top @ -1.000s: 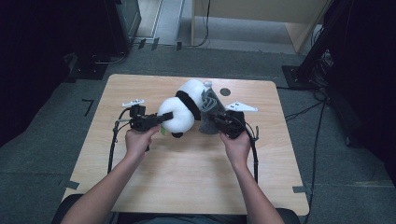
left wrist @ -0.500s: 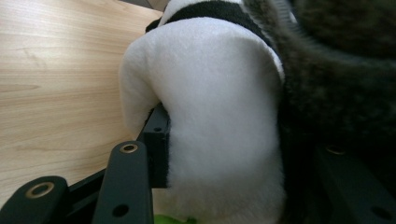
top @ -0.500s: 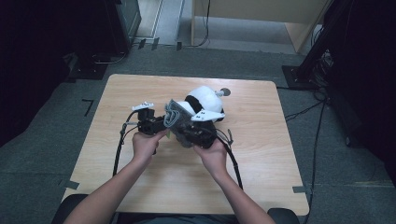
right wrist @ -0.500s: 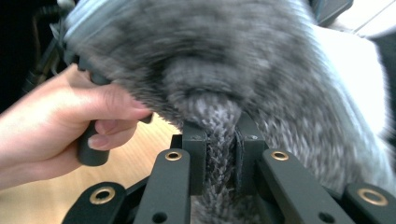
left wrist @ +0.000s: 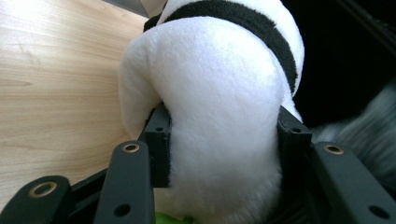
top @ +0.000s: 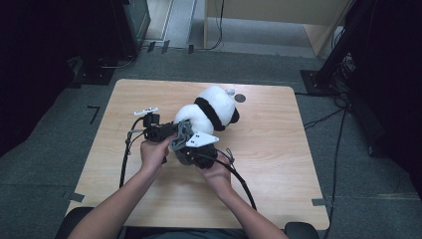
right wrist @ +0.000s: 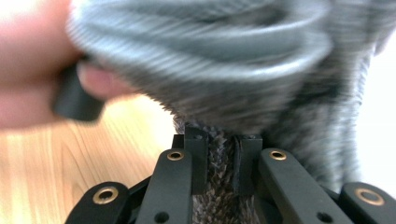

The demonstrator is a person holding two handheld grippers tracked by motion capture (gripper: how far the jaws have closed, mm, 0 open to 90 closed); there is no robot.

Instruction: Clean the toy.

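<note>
- High view: the left gripper [top: 171,130] lies level on the wooden table [top: 278,149], its jaws pointing toward the plush panda [top: 209,112] and closed on the toy's white rear end
- High view: the panda lies on its side directly ahead of the left gripper, its head at the far end, away from both grippers
- High view: the right gripper [top: 183,144] sits just beside the left one on the near side, a grey three-cornered plate on top, with a grey knitted piece [top: 180,138] bunched at its tip and touching the panda's rear
- High view: a small dark round mark [top: 240,98] lies on the table beyond the panda's head
- Left gripper view: the pads [left wrist: 159,140] press into white plush from both sides; the jaws stand partly open around the panda [left wrist: 219,93], whose black band runs across farther ahead
- Left gripper view: a blurred grey knit [left wrist: 359,126] shows past the right-hand jaw; a scrap of green [left wrist: 173,218] shows below the plush between the jaws
- Right gripper view: the jaws stand nearly together, pinching a narrow strip of the grey knitted piece [right wrist: 219,158], which widens into a blurred fold above the jaws
- Right gripper view: the left hand [right wrist: 42,70] shows blurred to the left of the fold, wood below it
</note>
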